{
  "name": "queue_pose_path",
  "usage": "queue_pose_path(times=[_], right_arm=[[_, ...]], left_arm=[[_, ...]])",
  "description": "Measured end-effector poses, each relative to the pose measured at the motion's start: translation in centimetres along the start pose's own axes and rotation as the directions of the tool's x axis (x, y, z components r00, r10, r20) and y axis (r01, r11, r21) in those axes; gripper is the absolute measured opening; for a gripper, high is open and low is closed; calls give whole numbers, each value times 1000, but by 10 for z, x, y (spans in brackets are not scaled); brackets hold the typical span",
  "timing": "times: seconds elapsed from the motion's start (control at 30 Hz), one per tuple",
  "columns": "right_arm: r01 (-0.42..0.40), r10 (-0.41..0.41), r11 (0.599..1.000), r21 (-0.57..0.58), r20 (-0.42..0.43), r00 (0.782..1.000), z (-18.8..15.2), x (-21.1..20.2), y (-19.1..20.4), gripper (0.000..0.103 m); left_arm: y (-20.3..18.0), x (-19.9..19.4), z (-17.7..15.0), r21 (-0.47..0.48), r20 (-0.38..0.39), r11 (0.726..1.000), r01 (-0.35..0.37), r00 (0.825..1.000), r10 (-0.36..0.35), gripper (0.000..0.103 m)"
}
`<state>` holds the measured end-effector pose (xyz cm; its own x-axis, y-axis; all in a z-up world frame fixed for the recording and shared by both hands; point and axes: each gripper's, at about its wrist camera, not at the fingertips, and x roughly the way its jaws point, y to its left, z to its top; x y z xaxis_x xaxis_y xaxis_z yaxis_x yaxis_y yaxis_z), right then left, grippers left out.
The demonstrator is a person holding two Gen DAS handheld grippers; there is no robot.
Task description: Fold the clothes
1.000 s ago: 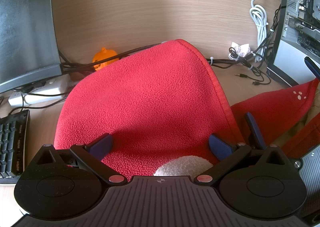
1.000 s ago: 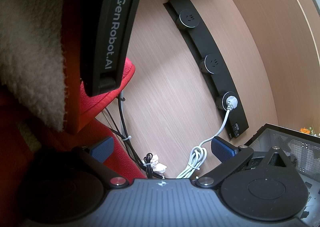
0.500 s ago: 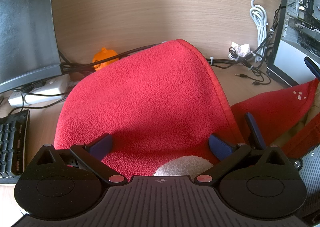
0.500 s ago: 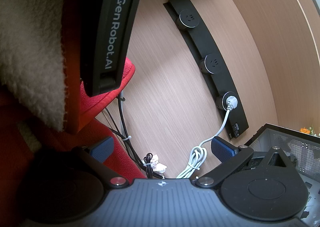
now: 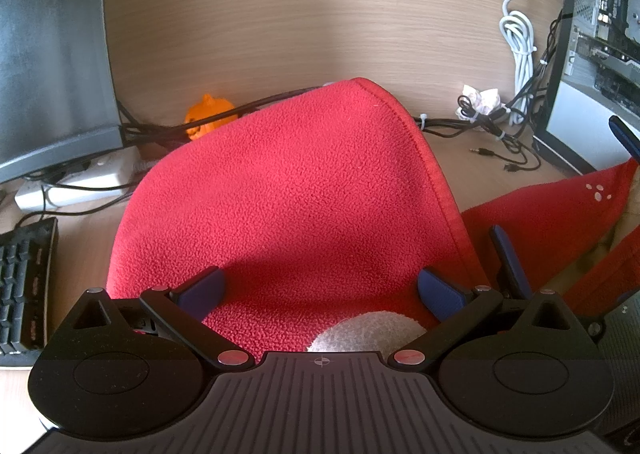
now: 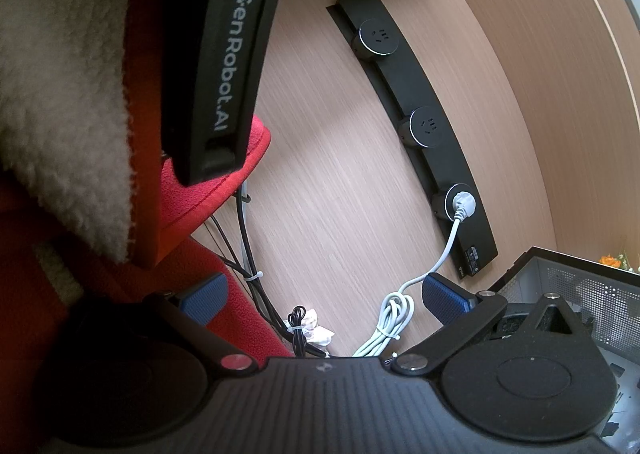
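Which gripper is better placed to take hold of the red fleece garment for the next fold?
Left, probably. The left gripper is open with the red fleece garment spread directly between its fingers. The right gripper is also open, but it faces mostly the wooden wall panel, with fleece only at its left side.

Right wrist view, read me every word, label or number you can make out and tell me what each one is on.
"GenRobot.AI": white letters running along the black body of the other hand-held gripper, seen beside the red fleece garment.
Small label at the lower end of the black power strip: too small to read.
Socket faces: only marks, no readable text.
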<state>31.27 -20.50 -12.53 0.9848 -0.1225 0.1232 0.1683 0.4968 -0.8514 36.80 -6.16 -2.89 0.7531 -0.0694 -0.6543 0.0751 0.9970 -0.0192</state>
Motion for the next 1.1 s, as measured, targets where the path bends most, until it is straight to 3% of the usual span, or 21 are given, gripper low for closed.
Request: queue_pose_path(times=[0.2, 0.27, 0.33, 0.4, 0.43, 0.47, 0.53, 0.6, 0.63, 0.67, 0.73, 0.83, 0.9, 1.03, 1.1], right_arm=[[-12, 12, 1000, 5, 22, 1000, -1, 1, 0, 103], [-36, 36, 999, 6, 65, 997, -5, 1, -2, 103], [-107, 108, 994, -32, 43, 993, -2, 7, -7, 103], [-235, 235, 972, 0, -54, 970, 6, 19, -22, 103], [-298, 299, 954, 23, -102, 949, 10, 25, -30, 103], [-369, 380, 925, 95, -148, 913, 12, 33, -41, 103], [-493, 562, 816, 301, -217, 798, 10, 55, -70, 103], [-526, 687, 698, 486, -245, 684, 1, 76, -97, 103], [-507, 711, 661, 553, -245, 659, -4, 81, -110, 103], [-482, 719, 635, 603, -233, 655, -10, 84, -123, 103], [-439, 712, 594, 674, -187, 676, -17, 79, -151, 103], [-347, 619, 577, 740, -119, 776, -26, 58, -186, 103], [-282, 575, 549, 787, -111, 810, -35, 46, -194, 103], [-233, 632, 470, 851, -141, 762, -52, 37, -197, 103], [-208, 621, 422, 883, -114, 775, -65, 22, -207, 103]], left_arm=[[-1, 2, 1, 7, -3, 1000, -8, 1000, 8, 103], [-2, 0, -1, 12, 8, 1000, -15, 1000, 15, 103], [-1, 0, -1, 12, 10, 1000, -14, 1000, 14, 103], [2, 0, 0, 3, 7, 1000, -3, 1000, 3, 103], [3, 1, 0, -1, 6, 1000, 3, 1000, -3, 103], [4, 1, 1, -4, 4, 1000, 7, 1000, -7, 103], [4, 2, 2, 0, 0, 1000, 5, 1000, -5, 103], [0, 4, 4, 24, -5, 1000, -10, 1000, 10, 103], [-2, 4, 4, 35, -1, 999, -19, 1000, 19, 103], [-3, 5, 4, 41, 2, 999, -24, 1000, 24, 103], [-3, 6, 7, 44, -14, 999, -18, 1000, 19, 103], [0, 7, 13, 25, -60, 1000, -3, 998, 4, 103], [-2, 9, 17, 24, -95, 1000, -14, 995, 16, 103], [-6, 10, 18, 35, -120, 999, -34, 992, 38, 103], [-2, 7, 16, 41, -130, 999, -10, 991, 16, 103]])
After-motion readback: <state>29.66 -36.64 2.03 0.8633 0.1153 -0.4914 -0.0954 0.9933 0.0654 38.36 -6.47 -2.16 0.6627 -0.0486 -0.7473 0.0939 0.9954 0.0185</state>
